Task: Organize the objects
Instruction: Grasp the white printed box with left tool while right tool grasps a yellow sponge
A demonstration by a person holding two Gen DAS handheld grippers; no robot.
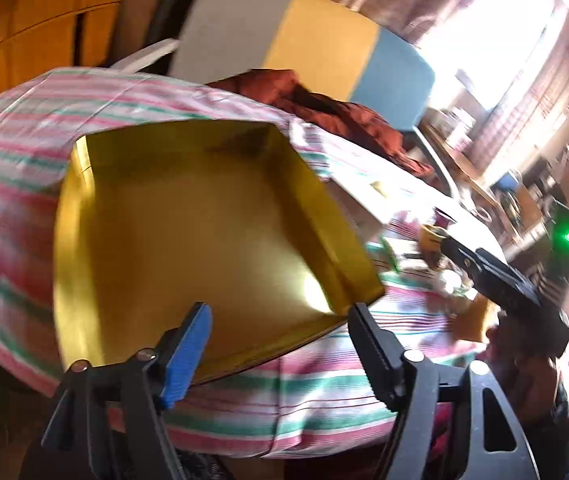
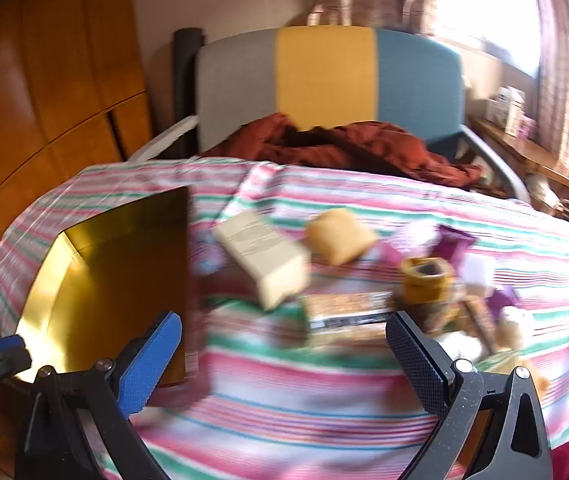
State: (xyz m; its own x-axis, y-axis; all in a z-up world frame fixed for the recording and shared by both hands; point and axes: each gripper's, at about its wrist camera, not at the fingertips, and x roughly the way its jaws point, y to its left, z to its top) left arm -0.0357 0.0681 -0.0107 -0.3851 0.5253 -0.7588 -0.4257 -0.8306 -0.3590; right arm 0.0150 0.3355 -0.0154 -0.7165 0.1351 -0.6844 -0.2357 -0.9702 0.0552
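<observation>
**Clearly, both your grippers stand open over the striped table**

Your left gripper point(image 1: 276, 344) hangs at the near edge of the gold tray point(image 1: 188, 232), its fingers spread and pressing on nothing; the tray lies on the striped cloth point(image 1: 16, 184) with its near corner between them. Your right gripper point(image 2: 284, 356) has its jaws at their widest, empty, above the cloth. Ahead of it lie a pale box point(image 2: 264, 256), a tan bun-like piece point(image 2: 340, 234), a small yellow jar point(image 2: 426, 280) and a flat packet point(image 2: 348, 312), blurred. Behind the table, rust-red fabric point(image 2: 364, 144) rests on a chair point(image 2: 324, 76).
</observation>
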